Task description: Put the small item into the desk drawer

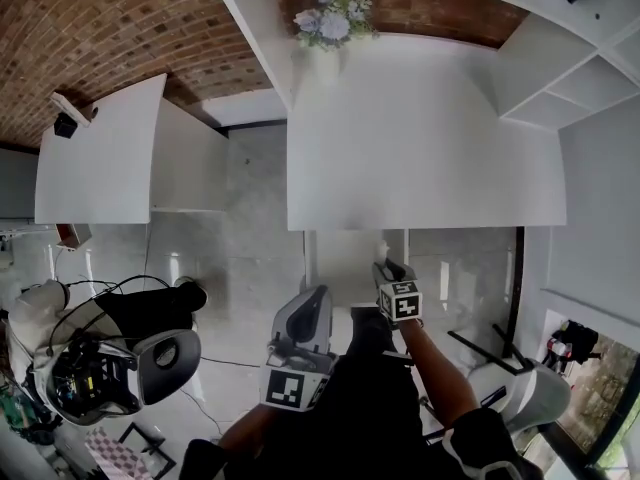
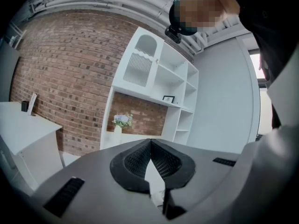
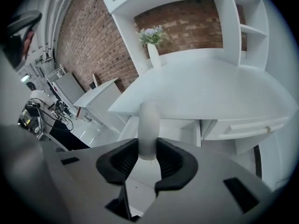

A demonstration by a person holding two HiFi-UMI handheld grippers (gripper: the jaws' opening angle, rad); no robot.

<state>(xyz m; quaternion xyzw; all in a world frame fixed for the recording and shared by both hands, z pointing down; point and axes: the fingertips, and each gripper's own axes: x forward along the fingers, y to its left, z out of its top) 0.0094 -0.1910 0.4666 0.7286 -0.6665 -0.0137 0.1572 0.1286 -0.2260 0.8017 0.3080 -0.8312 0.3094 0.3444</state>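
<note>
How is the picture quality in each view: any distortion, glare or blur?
Head view: fisheye bends the desk edges; its white top is washed out, nearly featureless. Left gripper view: dark corners, a mosaic patch at the top. Right gripper view: the white item in the right tool looks soft; shelves curve.

Two tools (image 1: 316, 296) (image 1: 387, 269), one white cylinder (image 3: 149, 122), one flower vase (image 3: 153, 54).
</note>
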